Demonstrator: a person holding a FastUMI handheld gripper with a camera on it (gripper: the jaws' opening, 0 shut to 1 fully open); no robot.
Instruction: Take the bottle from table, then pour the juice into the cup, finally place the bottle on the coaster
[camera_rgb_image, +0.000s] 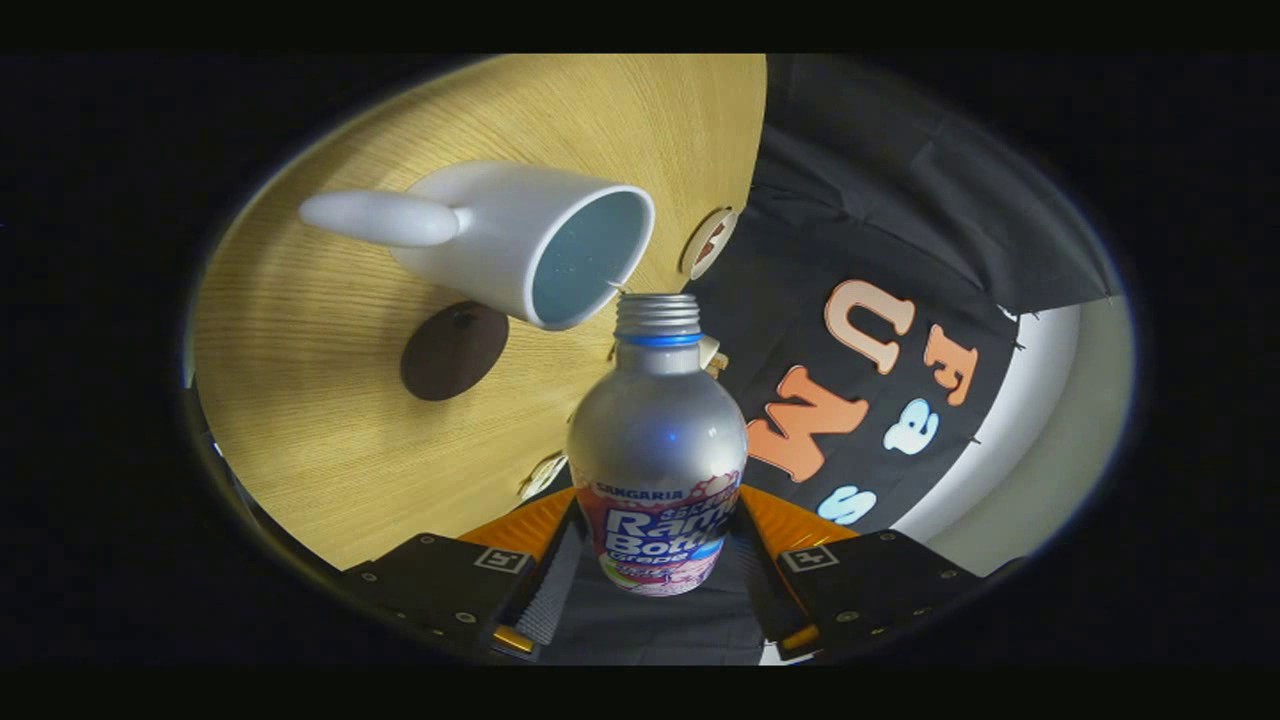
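- Fingers (548, 590) closed on both sides of the bottle (657, 440), gripping its labelled lower body.
- Smooth metal, probably slippery and stiff; best held low on the wide body, firmly.
- Open, uncapped neck pointing away from the fingers, tipped toward the cup (540, 240).
- Just beyond the neck, white cup on the table (320, 420); dark coaster (453, 350) beside it.

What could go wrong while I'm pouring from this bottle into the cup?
1. The bottle mouth sits at the cup rim, not over its middle, so juice may spill onto the table.
2. The gripper holds the bottle low on its label; it may slip as it tips.
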